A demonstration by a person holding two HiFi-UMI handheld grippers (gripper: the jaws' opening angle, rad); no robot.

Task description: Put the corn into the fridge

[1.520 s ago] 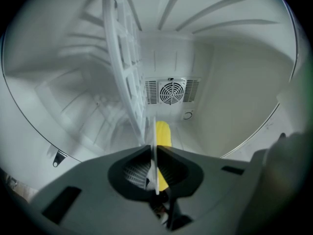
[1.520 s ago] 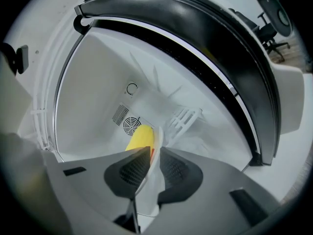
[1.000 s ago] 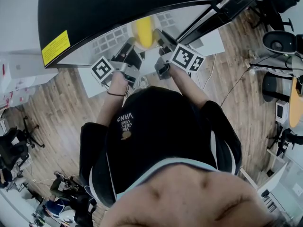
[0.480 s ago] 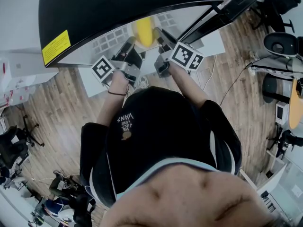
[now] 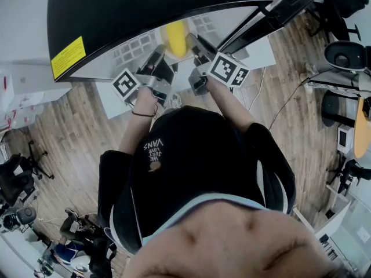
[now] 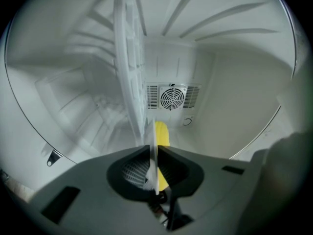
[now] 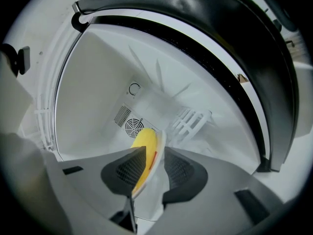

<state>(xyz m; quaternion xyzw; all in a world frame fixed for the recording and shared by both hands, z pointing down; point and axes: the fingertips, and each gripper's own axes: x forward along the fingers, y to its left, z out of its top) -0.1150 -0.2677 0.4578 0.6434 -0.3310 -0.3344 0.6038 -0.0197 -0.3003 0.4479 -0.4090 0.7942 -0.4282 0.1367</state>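
Observation:
The yellow corn (image 5: 175, 39) lies on a thin white plate (image 7: 157, 151) that is held inside the white fridge (image 6: 234, 97). My left gripper (image 6: 154, 153) is shut on the plate's rim (image 6: 152, 146), seen edge-on, with the corn (image 6: 161, 133) just beyond. My right gripper (image 7: 151, 163) is at the opposite rim. Its jaws are opening: the plate rests against the left pad and a gap shows at the right pad (image 7: 182, 173). The corn (image 7: 143, 141) shows past that gripper's left pad. In the head view both grippers (image 5: 157, 59) (image 5: 194, 46) reach into the fridge side by side.
The fridge's black curved top (image 5: 145, 10) overhangs the opening, and its door (image 7: 234, 58) stands open at the right. A round fan grille (image 6: 171, 98) sits on the back wall. A white wire rack (image 6: 128, 72) stands close to the plate. Office chairs (image 5: 342, 51) stand on the wooden floor.

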